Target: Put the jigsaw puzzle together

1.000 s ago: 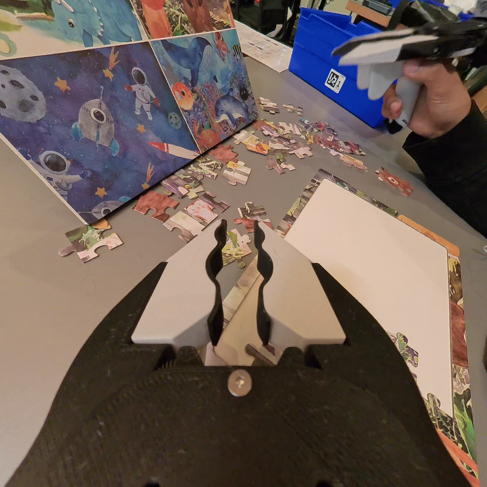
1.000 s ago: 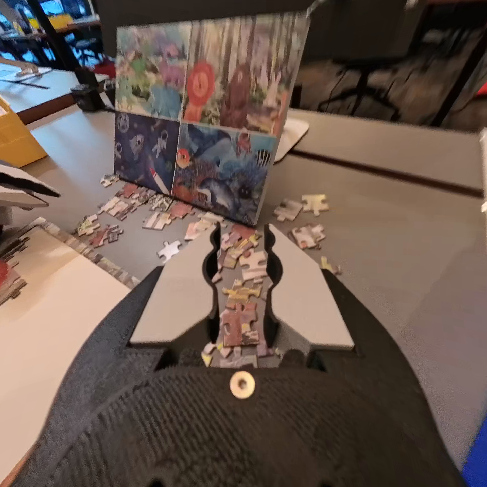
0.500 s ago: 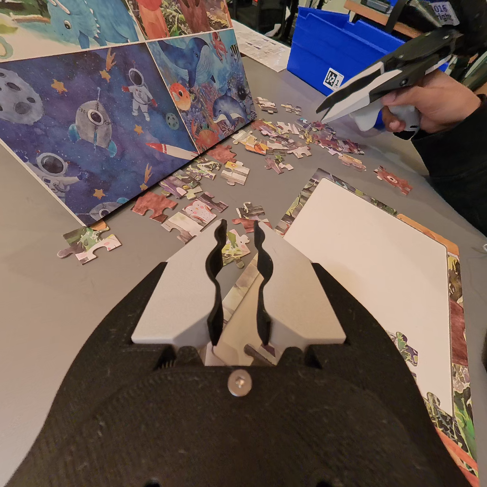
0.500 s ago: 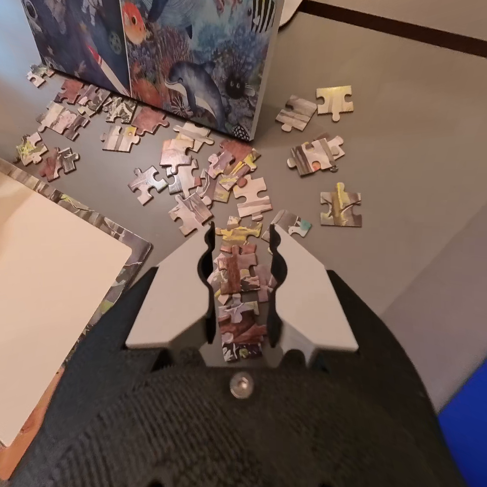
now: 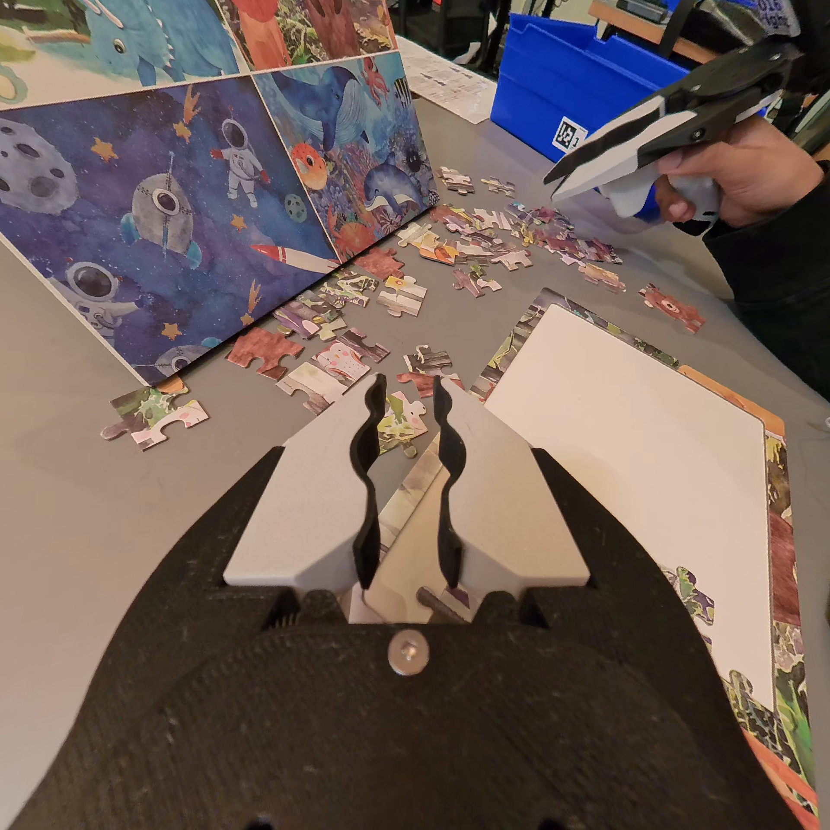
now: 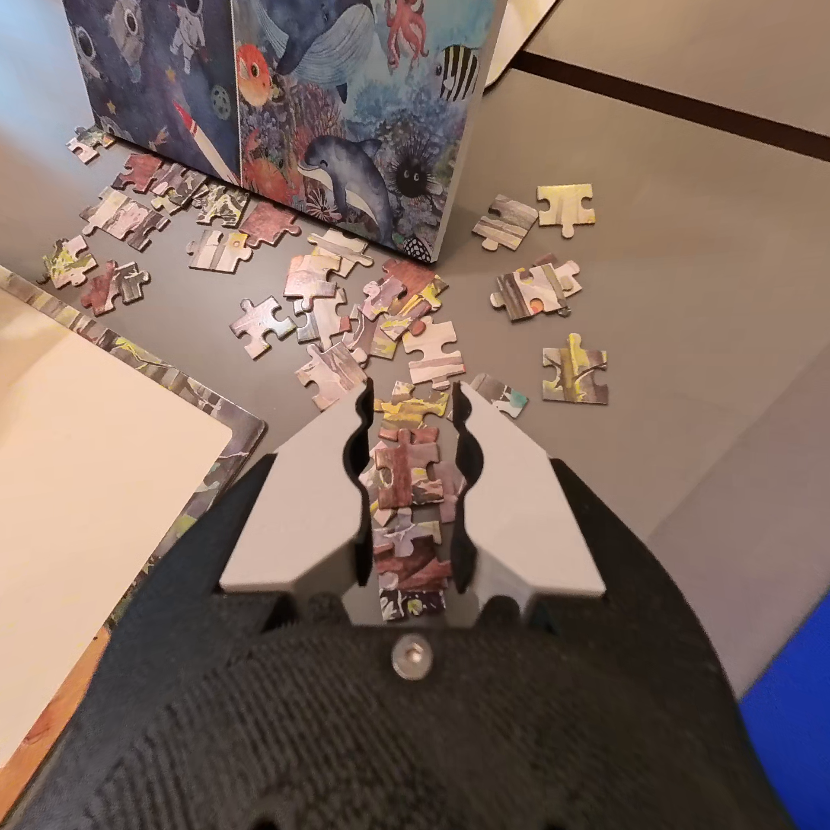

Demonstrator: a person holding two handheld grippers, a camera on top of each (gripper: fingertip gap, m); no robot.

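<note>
1. A grey table (image 6: 673, 251) carries a picture-covered puzzle box (image 6: 314, 112) standing upright, with a blue bin (image 5: 584, 90) behind in the left wrist view.
2. Loose puzzle pieces (image 6: 341, 314) lie scattered at the foot of the box. The right gripper (image 6: 413, 395) points down over them, fingers parted and holding nothing – a brown piece (image 6: 406, 467) lies on the table in the gap between them.
3. The puzzle tray (image 5: 629, 471), white inside with a picture border, lies beside the pile. The left gripper (image 5: 408, 386) hangs over its near corner, fingers apart and empty.
4. The gripper bodies hide the nearest pieces and part of the tray; the tray's far edge is cut off.
</note>
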